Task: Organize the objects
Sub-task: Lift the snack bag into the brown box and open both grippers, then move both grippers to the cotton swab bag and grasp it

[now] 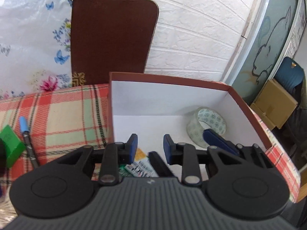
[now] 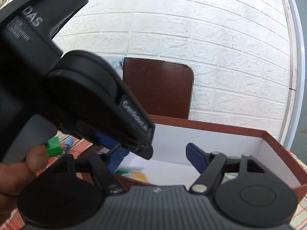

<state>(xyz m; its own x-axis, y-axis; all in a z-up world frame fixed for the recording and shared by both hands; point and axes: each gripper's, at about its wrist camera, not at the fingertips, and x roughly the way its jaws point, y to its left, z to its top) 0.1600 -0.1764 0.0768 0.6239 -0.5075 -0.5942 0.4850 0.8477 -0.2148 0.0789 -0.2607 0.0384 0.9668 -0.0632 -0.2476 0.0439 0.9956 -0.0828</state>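
The box (image 1: 247, 105), brown-rimmed and white inside, is sitting just ahead of and beneath both sets of jaws, and that is where you are gathering things. Your left gripper (image 1: 150, 145) is hovering over its near edge with the jaws parted a little and nothing between the pads. A tape roll (image 1: 206, 122) is lying inside, ahead and to the right of those jaws, and a printed packet (image 1: 143, 163) is showing just below them, partly hidden by the gripper body. Your right gripper (image 2: 153, 156) is holding its jaws well apart and empty, with the box interior straight ahead. The left gripper (image 2: 145, 149) is crossing right in front of its left finger, and your hand (image 2: 17, 166) is showing at the left edge.

You are risking a collision here: the two tools are crowding together over the same corner, so a quick swing could knock one against the other or clip the box wall and shove it across the plaid cloth (image 1: 63, 118). A green block (image 1: 10, 143) and a blue-capped pen (image 1: 26, 136) are waiting well off to the left of your left jaws; reaching for them across the right tool could snag it.
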